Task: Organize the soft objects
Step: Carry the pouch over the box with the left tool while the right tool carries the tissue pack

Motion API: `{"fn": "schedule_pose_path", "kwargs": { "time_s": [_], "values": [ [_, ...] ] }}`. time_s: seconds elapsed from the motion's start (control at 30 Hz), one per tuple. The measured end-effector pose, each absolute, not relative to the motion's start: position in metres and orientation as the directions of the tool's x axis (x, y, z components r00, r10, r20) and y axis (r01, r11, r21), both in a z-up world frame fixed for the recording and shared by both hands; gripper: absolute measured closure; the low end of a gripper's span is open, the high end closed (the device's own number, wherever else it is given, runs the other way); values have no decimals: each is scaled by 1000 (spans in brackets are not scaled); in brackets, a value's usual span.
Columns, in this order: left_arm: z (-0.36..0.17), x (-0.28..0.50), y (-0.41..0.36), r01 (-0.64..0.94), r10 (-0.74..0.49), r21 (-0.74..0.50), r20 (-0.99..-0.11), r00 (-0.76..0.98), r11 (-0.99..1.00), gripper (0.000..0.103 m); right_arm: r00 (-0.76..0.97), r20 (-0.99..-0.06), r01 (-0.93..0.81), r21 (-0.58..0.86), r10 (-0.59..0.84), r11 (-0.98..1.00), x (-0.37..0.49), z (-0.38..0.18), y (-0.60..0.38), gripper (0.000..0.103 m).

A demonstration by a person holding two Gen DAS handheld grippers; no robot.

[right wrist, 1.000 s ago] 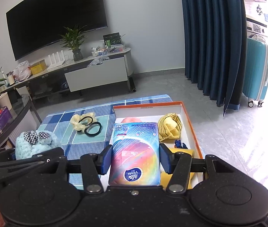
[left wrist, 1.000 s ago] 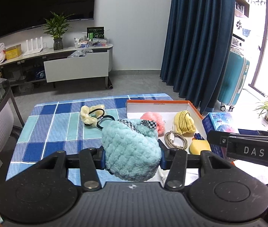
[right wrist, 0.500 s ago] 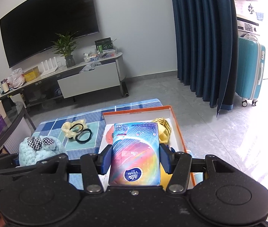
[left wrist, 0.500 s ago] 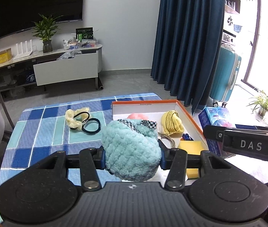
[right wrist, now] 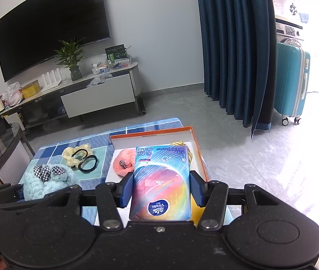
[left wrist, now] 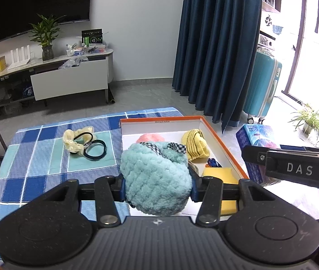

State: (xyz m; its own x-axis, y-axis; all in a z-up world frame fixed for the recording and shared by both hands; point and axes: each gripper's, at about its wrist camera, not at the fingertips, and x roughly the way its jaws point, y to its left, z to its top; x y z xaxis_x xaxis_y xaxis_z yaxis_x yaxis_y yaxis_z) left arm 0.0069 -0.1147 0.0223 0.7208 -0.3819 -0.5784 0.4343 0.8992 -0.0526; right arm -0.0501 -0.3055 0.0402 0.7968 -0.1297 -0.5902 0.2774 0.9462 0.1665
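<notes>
Taking the orange-rimmed box [left wrist: 221, 145] as the landmark: left of it on the checked cloth [left wrist: 35, 157] lie a pale yellow scrunchie [left wrist: 75, 140] and a black hair tie [left wrist: 95, 149], touching each other. The left wrist view alone shows the box's near end, with a yellow sponge [left wrist: 223, 173] against the right wall, a small blue item just behind it, and a yellow striped knit piece [left wrist: 195, 144] further back; the pink fluffy piece [left wrist: 150, 138] is mostly hidden there. The right wrist view shows that pink piece [right wrist: 122, 165] plainly at the box's left side, while the pack hides most of the knit piece. The left gripper [left wrist: 157, 185] has its jaws partly closed, blue pads pressing both sides of a teal fluffy hat [left wrist: 156, 180], held above the box's near left edge. The right gripper [right wrist: 160, 193] has its jaws set wider, clamped on a colourful tissue pack [right wrist: 161, 184], held over the box's right half.
</notes>
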Motion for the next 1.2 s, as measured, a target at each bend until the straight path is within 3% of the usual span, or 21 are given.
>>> {"fn": "schedule_pose_path", "kwargs": {
  "time_s": [1.2],
  "values": [
    [10, 23, -143, 482, -404, -49, -622, 671, 875, 54, 783, -607, 294, 163, -139, 942, -28, 38, -333, 39]
  ]
}}
